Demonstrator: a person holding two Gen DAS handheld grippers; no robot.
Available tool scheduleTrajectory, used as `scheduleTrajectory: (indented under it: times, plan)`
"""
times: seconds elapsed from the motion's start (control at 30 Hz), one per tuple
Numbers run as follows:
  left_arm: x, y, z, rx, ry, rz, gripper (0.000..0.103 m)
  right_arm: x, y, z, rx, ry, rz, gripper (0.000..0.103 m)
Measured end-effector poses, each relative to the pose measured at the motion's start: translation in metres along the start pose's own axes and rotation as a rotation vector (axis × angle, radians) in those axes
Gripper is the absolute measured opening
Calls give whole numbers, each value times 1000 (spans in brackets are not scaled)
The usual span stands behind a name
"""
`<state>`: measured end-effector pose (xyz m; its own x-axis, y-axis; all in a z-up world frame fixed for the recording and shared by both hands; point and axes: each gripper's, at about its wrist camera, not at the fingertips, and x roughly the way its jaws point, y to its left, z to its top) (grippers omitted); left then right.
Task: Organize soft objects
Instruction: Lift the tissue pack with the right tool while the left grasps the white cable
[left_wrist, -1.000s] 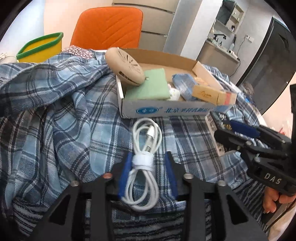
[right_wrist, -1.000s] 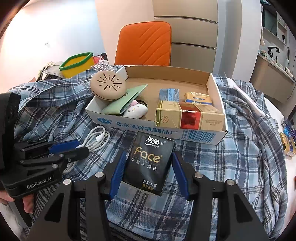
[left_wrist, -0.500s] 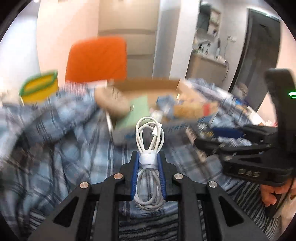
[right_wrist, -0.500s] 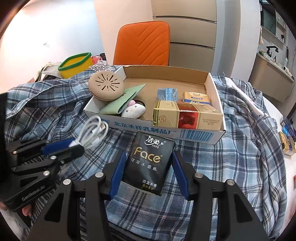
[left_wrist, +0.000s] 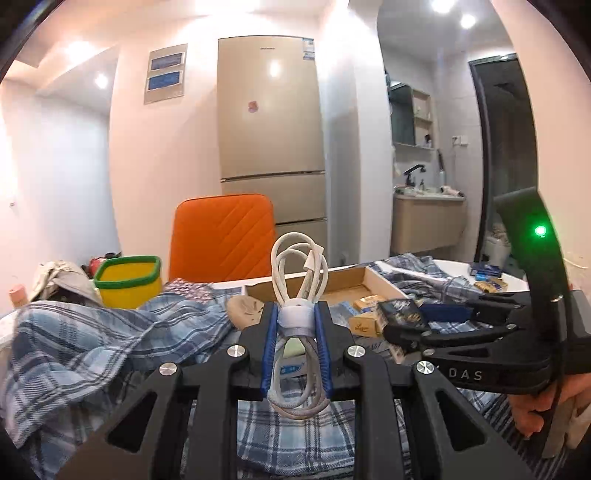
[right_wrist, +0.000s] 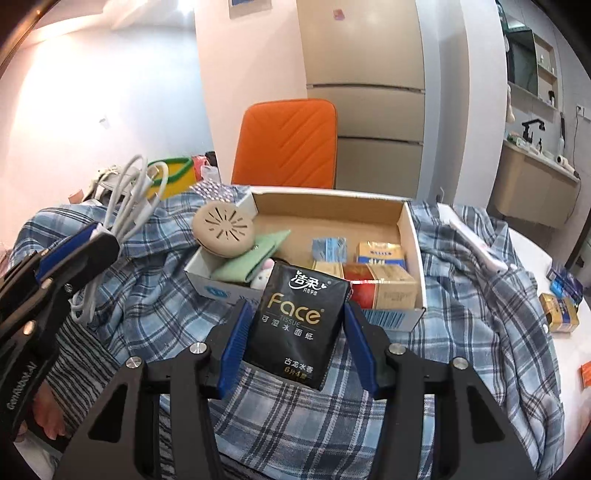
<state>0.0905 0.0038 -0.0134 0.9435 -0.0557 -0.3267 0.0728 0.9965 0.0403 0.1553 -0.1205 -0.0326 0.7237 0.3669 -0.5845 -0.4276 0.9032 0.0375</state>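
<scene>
**Coiled cable and tissue pack, both lifted before the box**

Cable bundle (left_wrist: 298, 332), white, bound with a white strap: clamped between the blue pads of the left gripper (left_wrist: 295, 325), jaws nearly together on it, loops standing up above the fingertips. Held clear of the cloth. In the right wrist view the same bundle shows at far left, raised in front of the yellow tub.

Tissue pack (right_wrist: 297, 325), black, marked "Face": pinched at its sides by the right gripper (right_wrist: 295, 328), jaws partly apart to its width. It hangs just before the near wall of the box and hides part of it.

Plaid shirt (right_wrist: 461, 295), blue and white: spread over the table under everything, bunched high at the left.

Cardboard box (right_wrist: 332, 206), open-topped, on the shirt. Contents, left to right: round beige vented disc (right_wrist: 224, 229) leaning on the left rim, green pouch (right_wrist: 251, 258), small white figure half hidden behind the tissue pack, blue packet (right_wrist: 328, 249), yellow and red cartons (right_wrist: 380, 284).

Small packs (right_wrist: 559, 310) lie on bare table at the right edge; their labels are too small to read.

Yellow tub with green rim (left_wrist: 127, 282): beyond the shirt, left.

Orange chair (left_wrist: 223, 236): behind the table, upright.

Fridge (left_wrist: 269, 147): against the back wall, probably three doors.
</scene>
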Motion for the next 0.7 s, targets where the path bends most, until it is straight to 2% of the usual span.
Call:
scheduleTrajectory:
  times: [0.23,0.33,0.43,0.57,0.7]
  plan:
    - [-17,-21,23,14,-9,-13,21,-32,5,17,-42,-97,-57,50]
    - [-17,-21,46,-21,-25,-21,21,-45,0,35,-32,-132,-63,50]
    - [-15,-24,67,-14,-38,-21,21,-53,-7,53,-43,-159,-93,50]
    - [-2,-21,96,-41,-55,-34,21,-51,-21,70,-54,-174,-134,50]
    - [28,-21,120,-47,-67,-17,21,-43,-33,92,-32,-176,-150,50]
